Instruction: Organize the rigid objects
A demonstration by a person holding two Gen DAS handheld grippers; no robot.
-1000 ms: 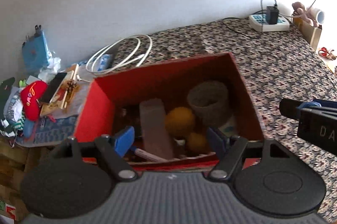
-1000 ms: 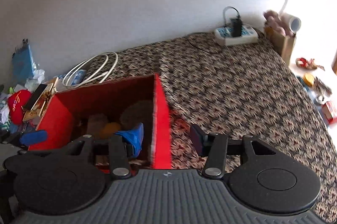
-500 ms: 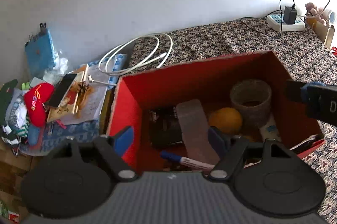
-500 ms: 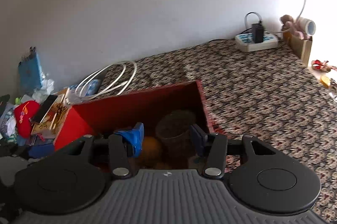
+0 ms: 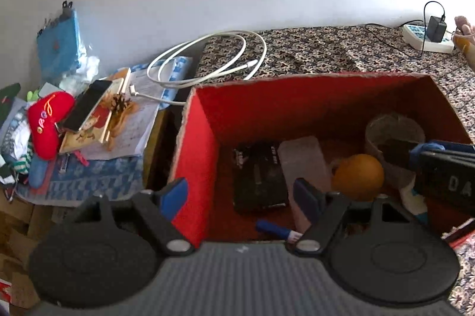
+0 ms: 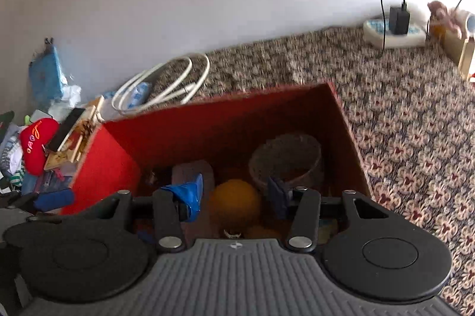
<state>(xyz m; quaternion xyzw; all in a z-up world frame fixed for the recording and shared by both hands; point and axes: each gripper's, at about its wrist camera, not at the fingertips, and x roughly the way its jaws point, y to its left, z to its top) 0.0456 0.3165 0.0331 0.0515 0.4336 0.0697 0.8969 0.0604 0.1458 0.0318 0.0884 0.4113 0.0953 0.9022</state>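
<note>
Red box point(image 5: 196, 155) sits on the patterned cloth point(image 6: 409, 120), holding an orange ball point(image 5: 357, 176), a woven cup point(image 6: 286, 160), a black packet point(image 5: 258, 179), a translucent block point(image 5: 305, 164) and a blue-capped marker point(image 5: 277, 228). Left gripper point(image 5: 240, 194) straddles the box's left wall, fingers spread, empty. Right gripper point(image 6: 234, 193) hangs over the ball, fingers apart, gripping nothing. White cable point(image 5: 207, 60) lies coiled behind the box

Red box point(image 5: 196, 155), orange ball point(image 5: 357, 176), black case point(image 5: 258, 176) inside
</note>
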